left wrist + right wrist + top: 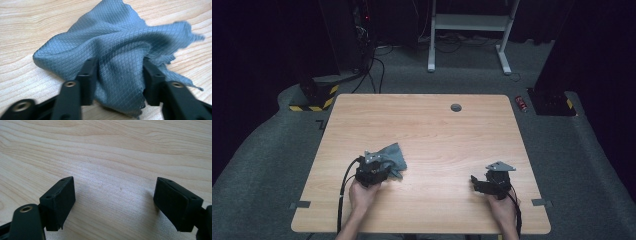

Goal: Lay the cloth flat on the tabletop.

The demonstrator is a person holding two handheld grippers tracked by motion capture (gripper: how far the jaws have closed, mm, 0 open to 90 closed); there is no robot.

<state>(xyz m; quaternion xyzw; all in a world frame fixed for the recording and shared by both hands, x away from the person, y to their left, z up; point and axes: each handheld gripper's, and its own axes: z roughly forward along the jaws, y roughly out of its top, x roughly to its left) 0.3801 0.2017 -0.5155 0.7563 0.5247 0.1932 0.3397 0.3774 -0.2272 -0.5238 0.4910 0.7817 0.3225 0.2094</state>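
In the high view, two hands come in from the near edge of the table. The left gripper sits on the near edge of a grey cloth, left of centre. The right gripper rests well apart at the right.

In the left gripper view, the jaws pinch a bunched fold of the cloth.

In the right gripper view, the jaws stand spread over bare wood.

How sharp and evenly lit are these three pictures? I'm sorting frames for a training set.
High view: the table is well lit and the room behind is dark. Left gripper view: the grey cloth shows crisp weave at centre, with its right edge and the jaws blurred. Right gripper view: soft sheen on the wood, jaws slightly soft.
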